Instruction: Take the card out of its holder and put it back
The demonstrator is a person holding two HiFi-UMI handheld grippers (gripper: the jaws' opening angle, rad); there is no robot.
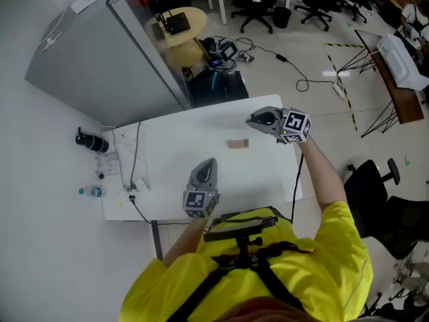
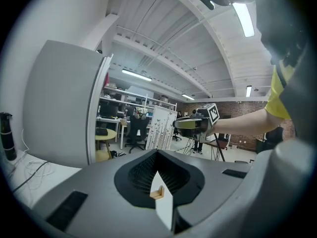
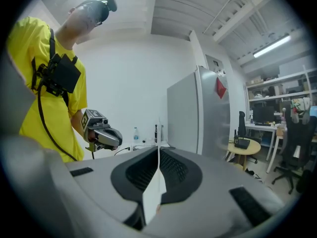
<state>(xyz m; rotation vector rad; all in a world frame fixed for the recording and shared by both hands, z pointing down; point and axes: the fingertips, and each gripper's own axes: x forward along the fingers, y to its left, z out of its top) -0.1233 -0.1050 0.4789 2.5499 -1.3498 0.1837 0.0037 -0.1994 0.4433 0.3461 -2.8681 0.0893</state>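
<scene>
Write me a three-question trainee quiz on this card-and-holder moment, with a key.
1. True or false: the card is seated in the wooden holder.
2. Which gripper's fingers are shut on the card?
3. The left gripper has its fingers: A) slightly apart with nothing between them, B) shut on the holder, C) shut on the card.

Key: 1 false; 2 the right gripper; 3 A.
</scene>
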